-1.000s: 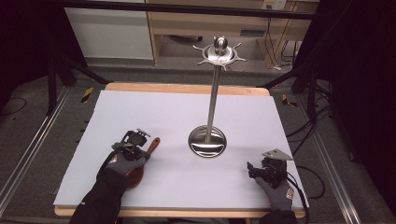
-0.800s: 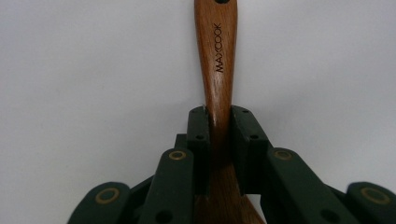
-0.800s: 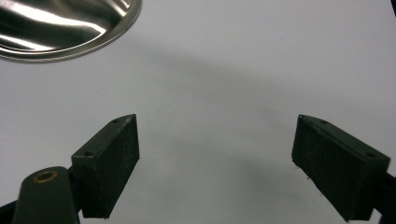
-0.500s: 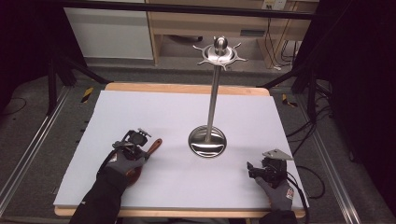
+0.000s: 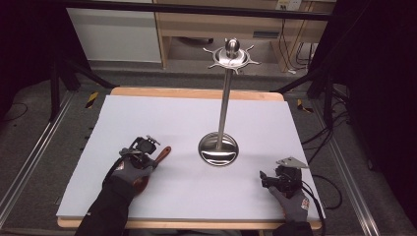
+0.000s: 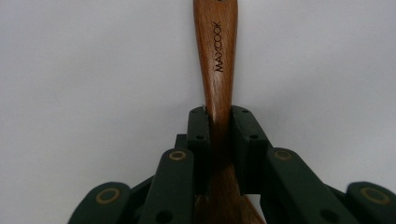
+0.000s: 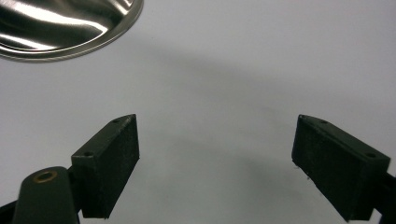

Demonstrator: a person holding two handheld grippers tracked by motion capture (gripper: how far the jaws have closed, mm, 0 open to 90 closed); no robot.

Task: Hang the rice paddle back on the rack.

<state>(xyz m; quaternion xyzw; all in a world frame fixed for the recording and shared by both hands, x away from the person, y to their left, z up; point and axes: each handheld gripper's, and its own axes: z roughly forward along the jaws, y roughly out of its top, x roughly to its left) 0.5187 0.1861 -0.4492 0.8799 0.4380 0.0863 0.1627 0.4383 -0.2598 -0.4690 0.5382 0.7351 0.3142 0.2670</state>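
White covers the table (image 5: 162, 118) from edge to edge, with a strip of pale wood showing along its far rim, and dark floor and a light wooden cabinet lie behind it. Near the middle stands a tall steel stand (image 5: 224, 105), its round polished base on the white sheet and a spiked ring of hooks with a ball on top; nothing hangs from it and nothing lies between it and the hands. To the left of that base lies a wooden spoon (image 6: 217, 65), reddish-brown with visible grain, its slim handle branded MAXCOOK and pointing toward the stand, its wider part toward the person. The left gripper (image 6: 219, 123) is clenched around the narrow waist of that handle, both pads pressed against the wood, the spoon low against the table. The right gripper (image 7: 215, 158) rests well apart at the near right corner, released, its jaws spread wide over bare white with the stand's base just ahead.
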